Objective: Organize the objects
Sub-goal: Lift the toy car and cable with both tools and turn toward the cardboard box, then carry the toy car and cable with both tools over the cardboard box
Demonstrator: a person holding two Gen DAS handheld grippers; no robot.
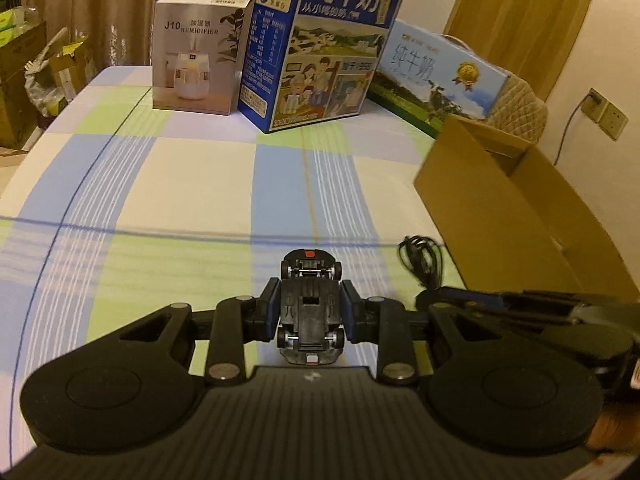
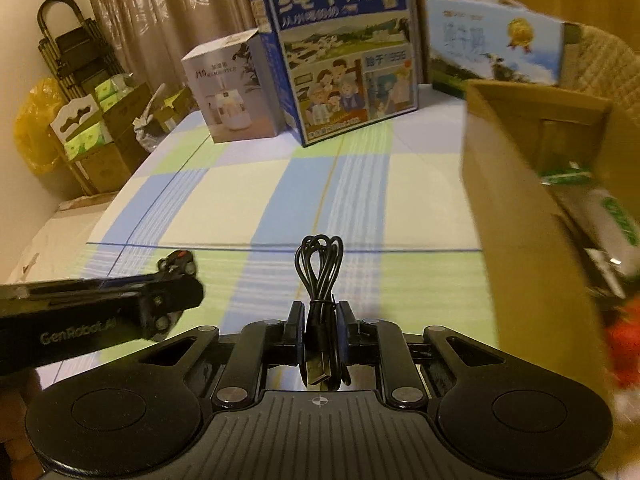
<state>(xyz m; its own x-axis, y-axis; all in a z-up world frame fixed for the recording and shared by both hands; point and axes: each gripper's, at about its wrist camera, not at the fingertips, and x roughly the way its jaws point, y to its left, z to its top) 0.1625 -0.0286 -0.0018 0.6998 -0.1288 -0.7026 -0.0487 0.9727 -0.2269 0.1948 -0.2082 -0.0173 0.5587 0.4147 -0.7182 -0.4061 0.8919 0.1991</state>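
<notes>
Black plastic toy car (image 1: 310,306) lies upside down between the fingers of my left gripper (image 1: 310,312), clamped above the checked cloth (image 1: 160,184), its long axis pointing straight forward. My right gripper (image 2: 320,330) pinches the coiled black cable (image 2: 320,280), loops pointing forward, plug toward me. Near the cardboard box (image 2: 516,184), the thin cable may slip out, I think.

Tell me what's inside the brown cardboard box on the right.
In the cardboard box, the right wrist view shows a white pack with green print and something red, blurred. The box walls hide the rest; the left wrist view sees nothing inside.
</notes>
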